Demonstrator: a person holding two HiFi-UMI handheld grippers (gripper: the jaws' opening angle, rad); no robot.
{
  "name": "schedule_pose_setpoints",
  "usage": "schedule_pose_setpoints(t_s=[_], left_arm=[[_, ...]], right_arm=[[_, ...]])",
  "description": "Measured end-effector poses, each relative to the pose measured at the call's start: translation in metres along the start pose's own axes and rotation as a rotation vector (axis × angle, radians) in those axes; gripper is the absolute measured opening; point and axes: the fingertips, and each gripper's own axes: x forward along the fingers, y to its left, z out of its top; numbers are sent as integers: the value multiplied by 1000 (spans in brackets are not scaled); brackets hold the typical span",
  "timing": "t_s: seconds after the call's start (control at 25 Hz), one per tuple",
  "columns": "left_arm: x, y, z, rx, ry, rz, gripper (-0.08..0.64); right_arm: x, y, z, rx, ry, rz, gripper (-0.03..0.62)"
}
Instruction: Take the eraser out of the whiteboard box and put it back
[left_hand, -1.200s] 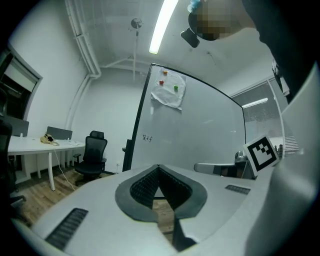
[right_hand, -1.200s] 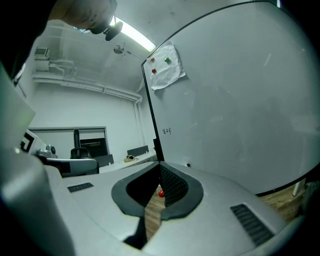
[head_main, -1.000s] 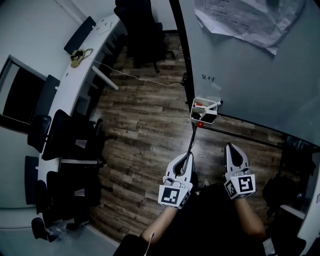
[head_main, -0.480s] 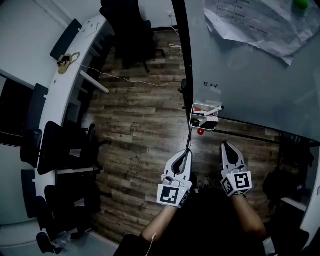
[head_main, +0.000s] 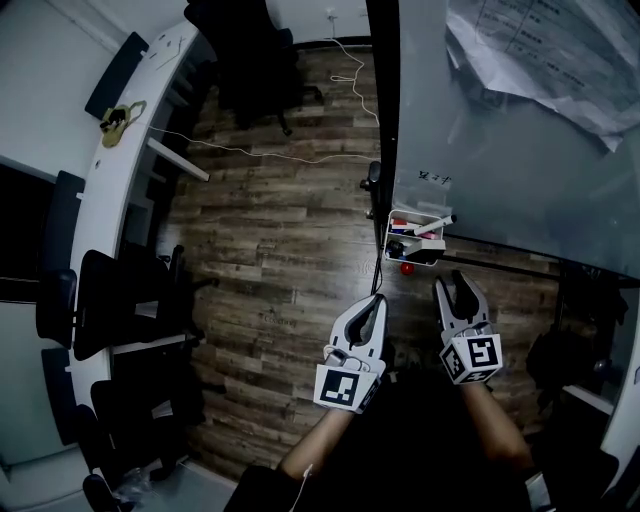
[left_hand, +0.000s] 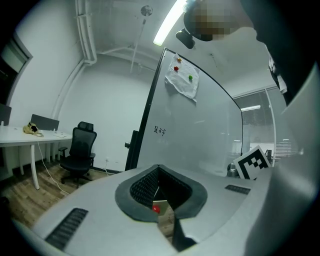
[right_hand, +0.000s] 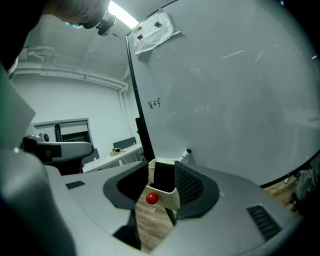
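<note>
The white whiteboard box (head_main: 418, 238) hangs on the whiteboard's (head_main: 520, 150) lower edge, with a red knob (head_main: 407, 268) under it. Markers stick out of it, and a dark block (right_hand: 162, 175) sits inside; I cannot tell whether it is the eraser. My right gripper (head_main: 456, 281) is just below the box and points at it. Its jaws have just been opening and hold nothing. In the right gripper view the box (right_hand: 170, 195) shows beyond the right gripper (right_hand: 152, 220). My left gripper (head_main: 378, 300) is shut and empty, left of the box and short of it. The knob (left_hand: 156, 208) shows past the left gripper (left_hand: 162, 221).
A black whiteboard stand post (head_main: 382, 110) rises left of the box. A curved white desk (head_main: 110, 170) with black office chairs (head_main: 100, 300) runs along the left. A cable (head_main: 260, 155) crosses the wooden floor (head_main: 270, 240). Papers (head_main: 550, 50) are pinned high on the board.
Both grippers have moved forward towards the box. The right gripper's jaws have gone from shut to open; the left gripper's have stayed shut.
</note>
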Motion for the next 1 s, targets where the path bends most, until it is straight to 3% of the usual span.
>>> schedule_pose_setpoints(t_s=[0.4,1.0], left_arm=[[12,6,-13,-50,27,-42,6],[24,32,-20,-60,57,-60,6]], right_arm=[[23,-9,-15,20,27,-33,254],[58,-16,-34,28,73,-99,316]])
